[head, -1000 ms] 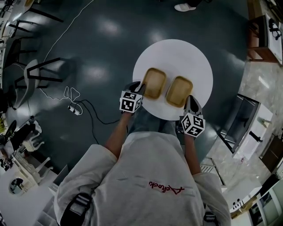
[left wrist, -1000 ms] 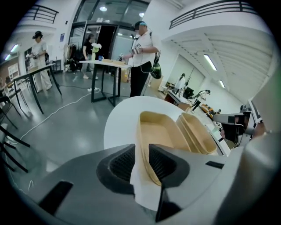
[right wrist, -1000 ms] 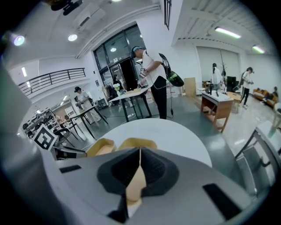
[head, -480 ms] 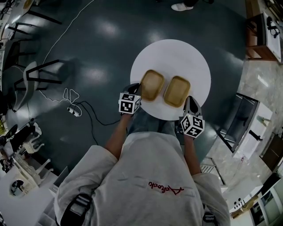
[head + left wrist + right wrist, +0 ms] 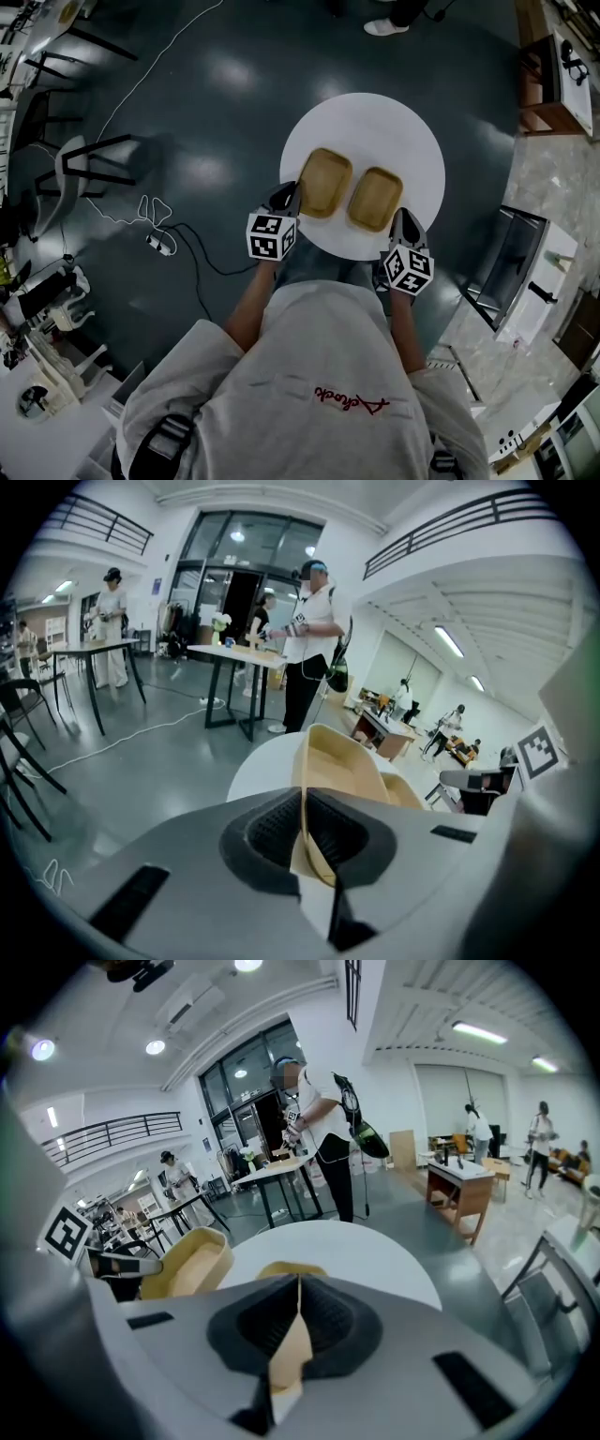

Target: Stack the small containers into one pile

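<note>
Two tan rectangular containers lie side by side on a round white table (image 5: 375, 122). The left container (image 5: 325, 182) has its near-left rim pinched in my left gripper (image 5: 294, 199); in the left gripper view that rim (image 5: 305, 803) runs between the closed jaws. The right container (image 5: 375, 199) is held the same way at its near-right edge by my right gripper (image 5: 401, 223), and its wall (image 5: 292, 1340) shows clamped between the jaws in the right gripper view. The left container (image 5: 187, 1265) looks tipped up there.
A dark floor surrounds the table. A cable (image 5: 178, 230) lies on the floor at the left, near a chair (image 5: 80, 159). Another person's shoe (image 5: 386, 26) is beyond the table. A cabinet (image 5: 520, 272) stands at the right. People and tables (image 5: 234, 658) fill the room behind.
The left gripper has closed on the left container's rim. The view has shifted slightly; both containers stay side by side on the table.
</note>
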